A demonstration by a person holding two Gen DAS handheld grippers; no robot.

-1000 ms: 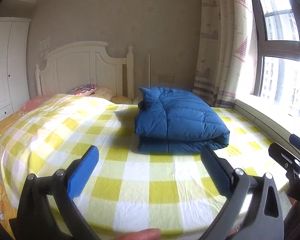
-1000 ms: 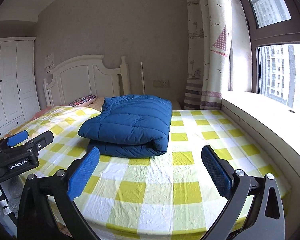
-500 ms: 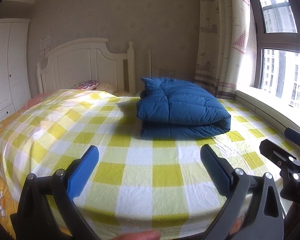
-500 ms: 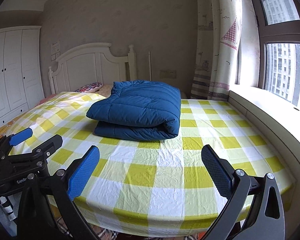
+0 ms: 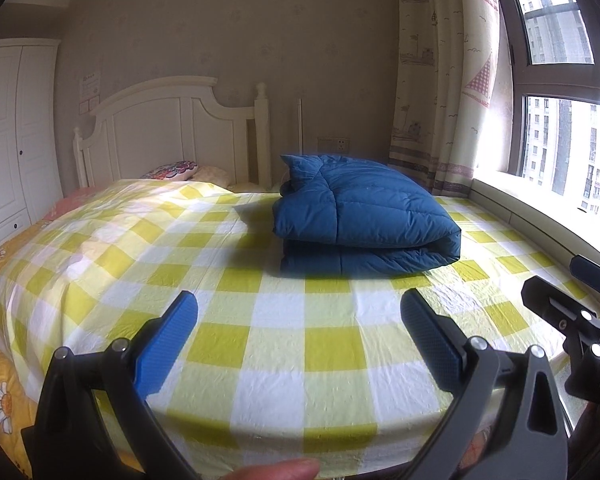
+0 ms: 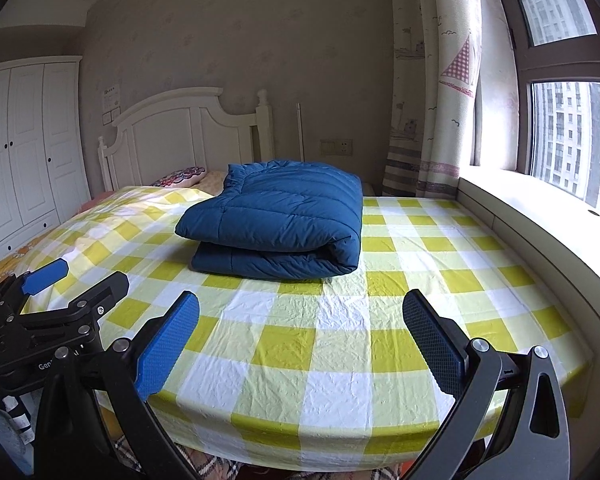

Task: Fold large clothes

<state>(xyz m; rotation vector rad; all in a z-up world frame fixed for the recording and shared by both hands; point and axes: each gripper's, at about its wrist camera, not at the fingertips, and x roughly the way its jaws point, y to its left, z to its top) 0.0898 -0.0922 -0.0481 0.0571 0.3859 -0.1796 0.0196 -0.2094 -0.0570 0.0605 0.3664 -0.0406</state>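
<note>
**Both grippers drew back from the folded coat**

Backing off over the last second, both cameras sat lower and farther from the bed's foot than in the earlier frames, so the blue bundle looked smaller and more of the checked sheet lay in front of it.

Nearest, at the bottom of the left wrist view, a fingertip [image 5: 278, 470] poked into the frame. Above it the left gripper [image 5: 298, 322] stood spread wide, pinching nothing, hovering just off the foot of the bed [image 5: 260, 360]. The right gripper [image 6: 300, 322] was likewise spread and empty; each gripper also showed at the edge of the other's view.

Farther on, in the middle of both frames, one blue padded coat [image 5: 360, 220] lay on the yellow-checked sheet, doubled over into a thick, fairly square stack, well apart from both grippers. Judged from that, the folding looked essentially finished, with at most a tidy-up or carrying away left.

Beyond it, at centre left, two pillows [image 5: 172, 170] lay against one white headboard [image 5: 172, 132]. One white wardrobe [image 6: 24, 144] filled the far left, and one patterned curtain [image 6: 432, 80] hung beside the window [image 6: 568, 136] at upper right.
</note>
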